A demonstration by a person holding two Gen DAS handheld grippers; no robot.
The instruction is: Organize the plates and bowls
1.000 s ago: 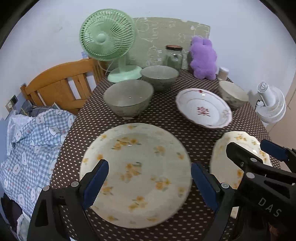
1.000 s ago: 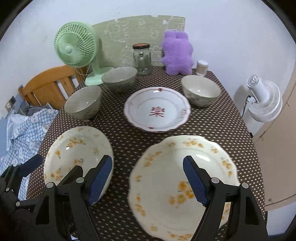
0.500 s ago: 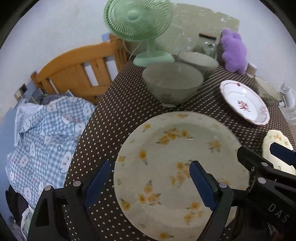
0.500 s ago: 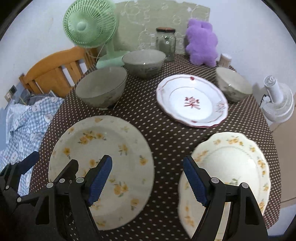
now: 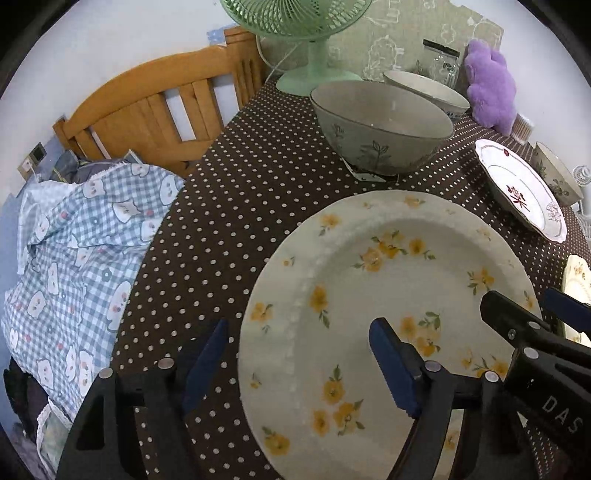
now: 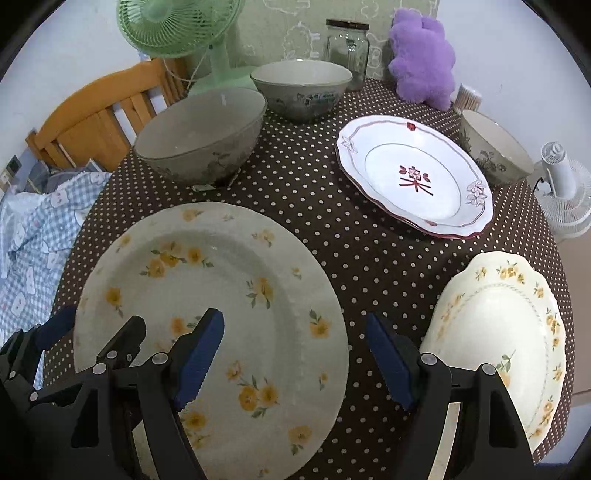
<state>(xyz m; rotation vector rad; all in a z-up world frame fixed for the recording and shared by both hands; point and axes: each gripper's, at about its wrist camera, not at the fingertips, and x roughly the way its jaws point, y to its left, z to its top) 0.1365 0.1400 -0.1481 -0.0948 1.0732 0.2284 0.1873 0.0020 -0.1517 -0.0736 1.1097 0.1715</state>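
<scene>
A large round plate with yellow flowers (image 5: 388, 288) (image 6: 207, 288) lies on the dotted brown tablecloth. My left gripper (image 5: 299, 363) (image 6: 90, 332) straddles its left rim; the jaws are closing with the rim between them, and the pads are clear of it. The right gripper (image 6: 293, 358) (image 5: 539, 317) stands open astride the plate's right rim, not touching. A cream scalloped plate (image 6: 498, 332) lies to the right, a white plate with a red motif (image 6: 413, 177) behind it. Three bowls stand at the back: one grey (image 6: 199, 136) (image 5: 380, 125), one patterned (image 6: 301, 88), one at the right edge (image 6: 491, 147).
A green fan (image 6: 177, 22), a glass jar (image 6: 347, 48) and a purple plush toy (image 6: 423, 55) line the table's far side. A wooden chair (image 5: 155, 107) and checked blue bedding (image 5: 74, 258) sit left of the table edge. A white fan (image 6: 565, 192) stands off to the right.
Both grippers came down and leftwards: the left from straddling the whole flower plate to its left rim, the right from the cream plate to the flower plate's right rim. The left jaws narrowed.
</scene>
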